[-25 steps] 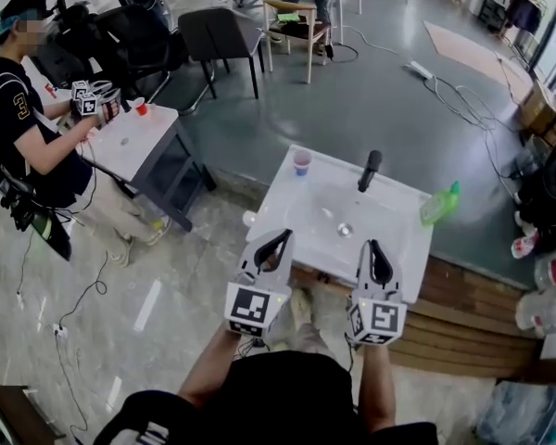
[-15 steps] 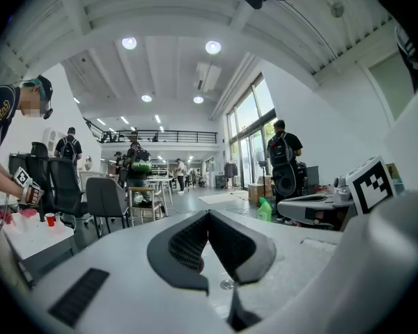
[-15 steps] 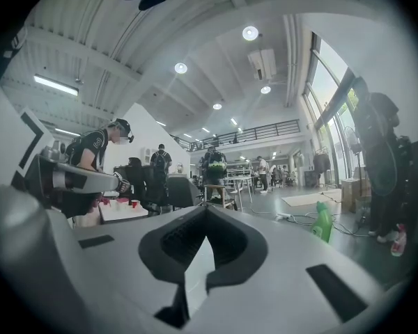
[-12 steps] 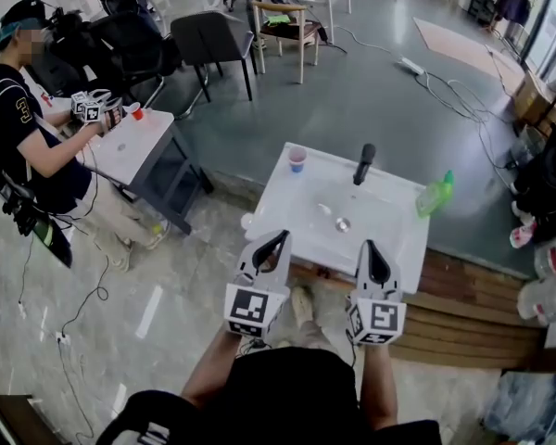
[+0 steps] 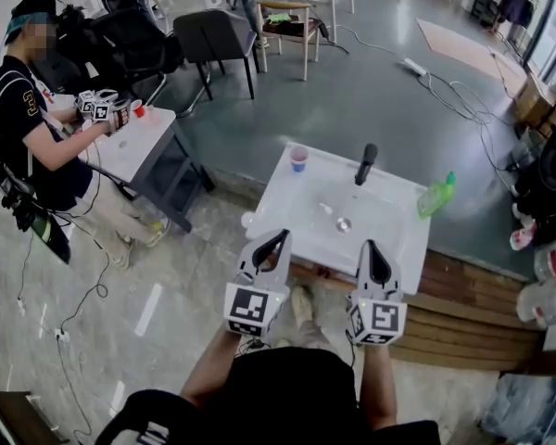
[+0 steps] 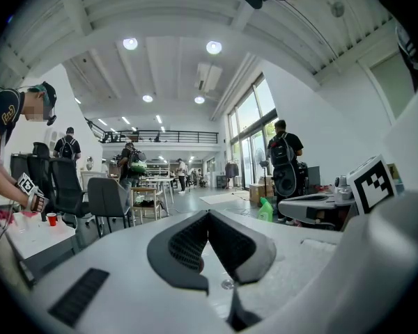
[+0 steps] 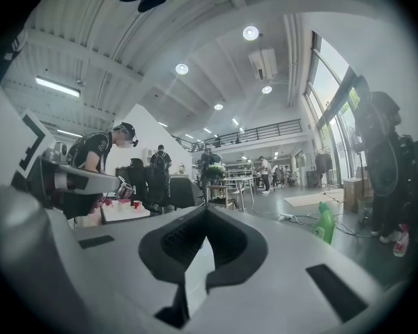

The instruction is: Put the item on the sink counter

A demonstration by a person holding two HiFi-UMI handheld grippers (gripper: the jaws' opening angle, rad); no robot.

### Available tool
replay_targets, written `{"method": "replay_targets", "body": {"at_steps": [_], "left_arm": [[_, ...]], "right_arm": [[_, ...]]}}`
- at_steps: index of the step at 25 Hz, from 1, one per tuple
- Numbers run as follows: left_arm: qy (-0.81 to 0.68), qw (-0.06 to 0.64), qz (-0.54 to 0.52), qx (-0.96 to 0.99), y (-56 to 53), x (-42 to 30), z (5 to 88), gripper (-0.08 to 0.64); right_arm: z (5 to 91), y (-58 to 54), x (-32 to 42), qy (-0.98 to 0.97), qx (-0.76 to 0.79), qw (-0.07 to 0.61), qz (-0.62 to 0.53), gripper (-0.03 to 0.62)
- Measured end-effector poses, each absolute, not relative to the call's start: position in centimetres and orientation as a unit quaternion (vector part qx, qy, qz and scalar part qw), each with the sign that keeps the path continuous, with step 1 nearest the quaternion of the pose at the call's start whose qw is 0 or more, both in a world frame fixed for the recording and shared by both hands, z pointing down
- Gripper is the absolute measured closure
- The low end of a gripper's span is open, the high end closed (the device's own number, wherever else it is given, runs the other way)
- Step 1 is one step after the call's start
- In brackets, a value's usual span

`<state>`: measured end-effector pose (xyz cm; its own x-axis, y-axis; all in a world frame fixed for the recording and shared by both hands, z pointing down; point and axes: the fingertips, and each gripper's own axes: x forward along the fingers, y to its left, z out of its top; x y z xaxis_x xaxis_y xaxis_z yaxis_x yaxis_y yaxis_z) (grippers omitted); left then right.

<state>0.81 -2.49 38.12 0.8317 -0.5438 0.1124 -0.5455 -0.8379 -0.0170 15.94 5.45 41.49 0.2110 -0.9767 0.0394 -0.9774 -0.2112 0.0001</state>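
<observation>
Our left gripper (image 5: pixel 280 240) and right gripper (image 5: pixel 375 248) are both clamped together, empty. We'd open one wide before reaching the white sink counter (image 5: pixel 289 207).

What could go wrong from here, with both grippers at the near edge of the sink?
The left gripper and the right gripper are both shut and empty, so a pick-up would likely fumble unless the jaws open first. The green bottle sits right at the right edge of the sink counter; a nudge could tip it off. The cup stands near the far left corner, equally easy to knock.
</observation>
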Motion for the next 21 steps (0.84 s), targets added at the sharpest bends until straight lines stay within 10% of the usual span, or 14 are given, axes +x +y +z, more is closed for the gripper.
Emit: {"method": "replay_targets", "body": {"at_steps": [21], "left_arm": [[-0.286,0.012,0.06,0.956,-3.05,0.79,38.33,0.557]], "right_arm": [[40.89,5.01,16.02,-0.621,0.783,0.015,0.023,0.594]]}}
